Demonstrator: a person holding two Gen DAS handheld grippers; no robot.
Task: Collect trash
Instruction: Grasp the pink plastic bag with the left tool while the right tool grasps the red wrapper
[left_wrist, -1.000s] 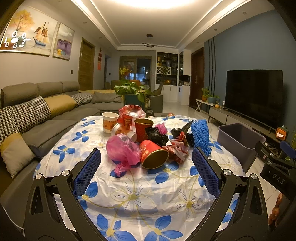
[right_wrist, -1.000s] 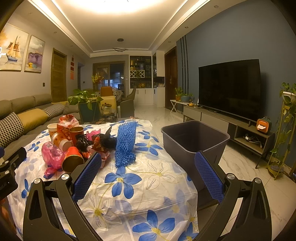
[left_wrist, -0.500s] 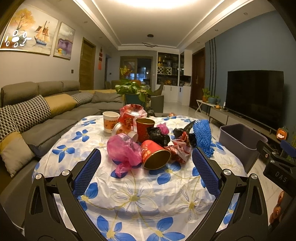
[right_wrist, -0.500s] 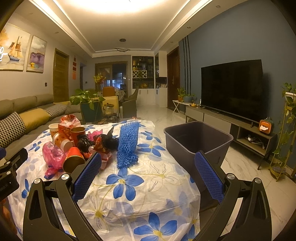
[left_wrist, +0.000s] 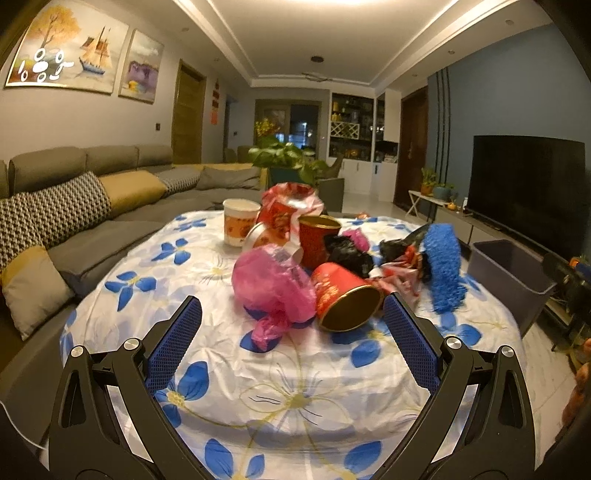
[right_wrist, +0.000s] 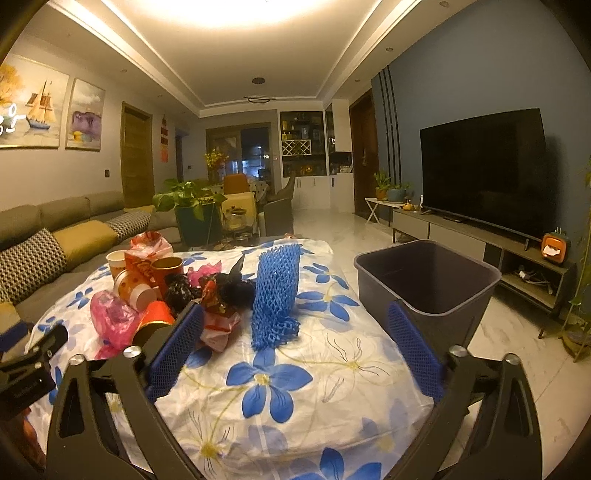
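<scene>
A heap of trash lies on a table with a white, blue-flowered cloth. It holds a pink plastic bag, a tipped red can, an upright red can, a paper cup, black bags and a blue foam net. My left gripper is open just short of the pink bag and tipped can. Beside the table, a grey bin stands on the floor. My right gripper is open, with the blue net ahead and the bin to its right.
A grey sofa with cushions runs along the left. Beyond the bin on the right are a TV and its low cabinet. A potted plant stands behind the table. Pale tiled floor surrounds the bin.
Both grippers have moved forward over the table; the trash heap and the bin look nearer. Both stay open, and nothing has been picked up.
</scene>
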